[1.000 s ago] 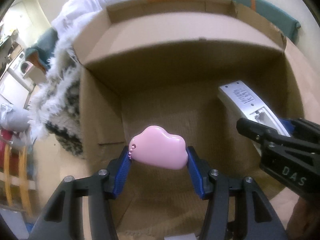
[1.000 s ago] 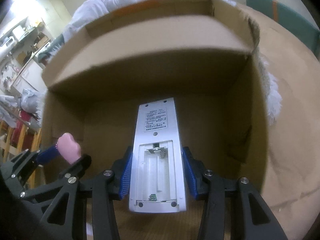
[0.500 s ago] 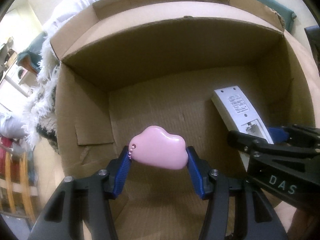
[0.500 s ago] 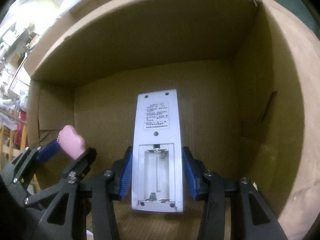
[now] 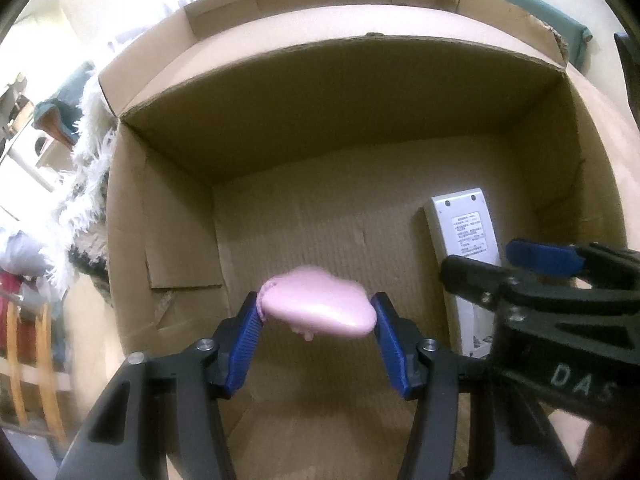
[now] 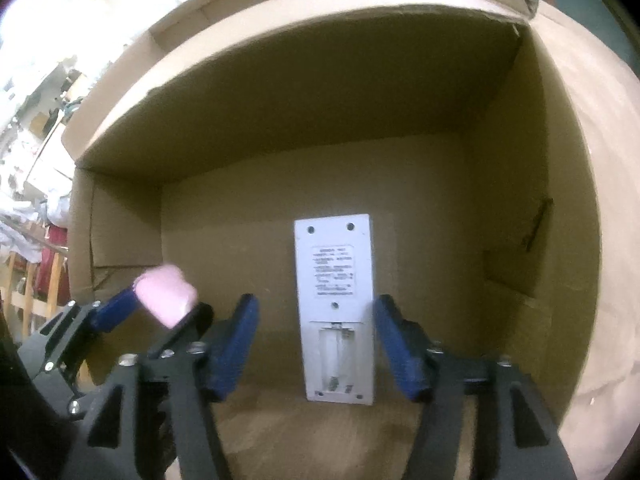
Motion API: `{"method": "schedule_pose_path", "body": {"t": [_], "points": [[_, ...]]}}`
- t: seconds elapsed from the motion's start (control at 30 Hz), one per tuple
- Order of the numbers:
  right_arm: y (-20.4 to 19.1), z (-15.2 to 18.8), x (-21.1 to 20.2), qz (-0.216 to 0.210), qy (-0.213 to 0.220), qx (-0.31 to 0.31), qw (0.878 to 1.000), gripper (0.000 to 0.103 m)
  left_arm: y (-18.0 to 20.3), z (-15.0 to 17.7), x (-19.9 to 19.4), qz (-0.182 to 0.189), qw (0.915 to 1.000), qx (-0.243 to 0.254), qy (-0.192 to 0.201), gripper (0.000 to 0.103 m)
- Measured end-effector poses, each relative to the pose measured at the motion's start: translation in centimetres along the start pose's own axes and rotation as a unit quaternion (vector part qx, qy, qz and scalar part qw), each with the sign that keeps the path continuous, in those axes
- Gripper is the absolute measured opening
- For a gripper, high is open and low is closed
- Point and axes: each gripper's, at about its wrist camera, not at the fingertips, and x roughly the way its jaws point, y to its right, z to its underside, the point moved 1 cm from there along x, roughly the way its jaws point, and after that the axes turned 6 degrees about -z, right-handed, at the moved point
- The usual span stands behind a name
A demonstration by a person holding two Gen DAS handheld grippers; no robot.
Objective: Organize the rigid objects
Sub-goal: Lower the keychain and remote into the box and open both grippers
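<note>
Both grippers reach down into an open cardboard box point(image 5: 360, 120). My left gripper point(image 5: 316, 308) is shut on a pink cloud-shaped thing point(image 5: 320, 312) and holds it above the box floor, left of centre. A white remote point(image 6: 334, 280) lies face down on the floor of the box point(image 6: 320, 100), its battery bay uncovered. My right gripper point(image 6: 315, 302) straddles the remote, its jaws opening, with a clear gap on each side of it. In the left wrist view the right gripper point(image 5: 484, 258) hangs over the remote point(image 5: 464, 232). The right wrist view shows the pink thing point(image 6: 164, 296) at lower left.
A shaggy white rug or blanket point(image 5: 92, 140) lies against the box's left outer wall. Wooden furniture legs point(image 5: 24, 340) stand further left. A teal item point(image 5: 540, 8) lies beyond the far right corner. The box flaps stand up around the rim.
Both grippers have sunk deeper into the box. The right gripper's pads have parted from the remote, which now rests on the box floor. The pink thing stays gripped, slightly tilted.
</note>
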Motion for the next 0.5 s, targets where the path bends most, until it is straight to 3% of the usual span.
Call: {"method": "schedule_pose_path", "body": {"t": [0.1,0.2,0.3,0.5], "points": [[-0.1,-0.3,-0.3,0.002,0.006,-0.007,1.000,0.081,-0.2,-0.1,-0.2,0.002,1.0000,-0.001,0.004,0.052],[-0.4,-0.1,-0.8,-0.004,0.017,-0.005,1.000,0.095,-0.6,-0.3,-0.2,0.011,0.9999,-0.005,0.002,0.059],[-0.7,-0.4,-1.3,-0.007,0.030,-0.006,1.000,0.098,-0.6,-0.4,-0.7,0.010,0.9999,-0.007,0.006,0.067],[-1.2,-0.3,-1.6,-0.005,0.040,-0.012,0.999,0.098,-1.2,-0.3,-1.2,0.009,0.9998,-0.015,0.009,0.069]]}}
